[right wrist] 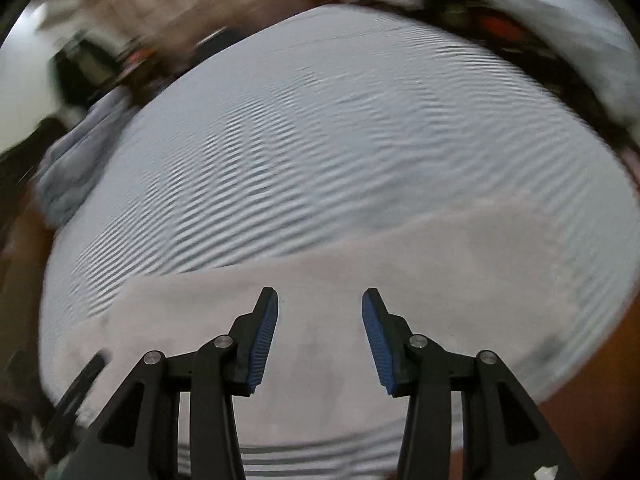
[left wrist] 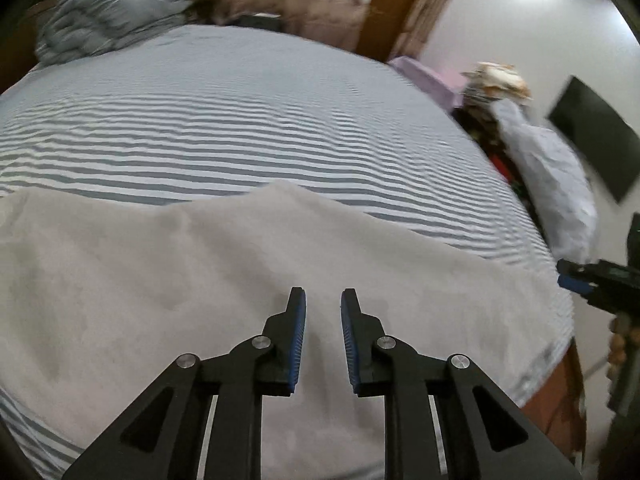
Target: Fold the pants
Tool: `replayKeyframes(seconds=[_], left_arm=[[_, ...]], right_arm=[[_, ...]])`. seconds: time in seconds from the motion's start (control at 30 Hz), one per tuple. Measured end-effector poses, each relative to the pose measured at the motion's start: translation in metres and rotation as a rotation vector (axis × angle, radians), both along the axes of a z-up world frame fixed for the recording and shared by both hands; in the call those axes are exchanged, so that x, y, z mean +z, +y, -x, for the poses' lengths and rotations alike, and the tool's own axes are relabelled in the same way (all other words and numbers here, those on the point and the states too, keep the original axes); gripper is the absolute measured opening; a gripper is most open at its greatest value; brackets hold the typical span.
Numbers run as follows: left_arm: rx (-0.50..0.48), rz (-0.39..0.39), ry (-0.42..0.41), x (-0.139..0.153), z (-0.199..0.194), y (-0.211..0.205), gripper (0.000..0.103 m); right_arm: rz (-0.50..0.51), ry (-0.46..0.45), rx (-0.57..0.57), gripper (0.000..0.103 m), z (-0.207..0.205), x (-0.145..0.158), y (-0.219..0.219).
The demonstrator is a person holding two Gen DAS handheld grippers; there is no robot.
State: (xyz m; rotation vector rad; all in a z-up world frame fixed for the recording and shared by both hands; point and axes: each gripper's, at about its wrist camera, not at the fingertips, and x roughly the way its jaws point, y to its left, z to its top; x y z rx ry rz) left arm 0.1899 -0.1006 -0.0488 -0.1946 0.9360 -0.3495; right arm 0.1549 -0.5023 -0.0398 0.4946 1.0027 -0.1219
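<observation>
Pale grey-white pants (left wrist: 200, 280) lie spread across the near part of a bed with a grey-and-white striped sheet (left wrist: 240, 120). My left gripper (left wrist: 323, 300) hovers over the cloth with a narrow gap between its blue pads and nothing between them. In the right wrist view the same pants (right wrist: 400, 264) lie flat below my right gripper (right wrist: 320, 300), whose jaws stand wider apart and hold nothing. The right gripper's tip (left wrist: 576, 280) shows at the right edge of the left wrist view. Both views are blurred by motion.
A crumpled grey striped blanket (left wrist: 112, 12) sits at the far left corner of the bed. A white pillow (left wrist: 548, 184) and a pink item (left wrist: 424, 76) lie off the right side, beside a dark screen (left wrist: 596, 136) on the wall. Wooden bed frame (left wrist: 560, 384) shows at the near right.
</observation>
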Motion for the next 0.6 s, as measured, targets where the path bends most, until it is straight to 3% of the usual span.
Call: replayKeyframes(seconds=[0.17, 0.33, 0.47, 0.6], left_arm=[[0.049, -0.015, 0.071, -0.022, -0.018, 0.004, 0.02], [0.062, -0.055, 0.118, -0.046, -0.016, 0.01, 0.019], [0.054, -0.066, 0.123, -0.054, -0.009, 0.015, 0.019], [0.047, -0.045, 0.119, -0.057, 0.002, 0.021, 0.019]], right_arm=[[-0.09, 0.03, 0.237, 0.042, -0.082, -0.012, 0.073], [-0.114, 0.097, 0.43, 0.042, -0.156, -0.031, 0.147], [-0.259, 0.168, 0.511, 0.042, -0.199, -0.058, 0.189], [-0.318, 0.225, 0.565, 0.042, -0.225, -0.082, 0.217]])
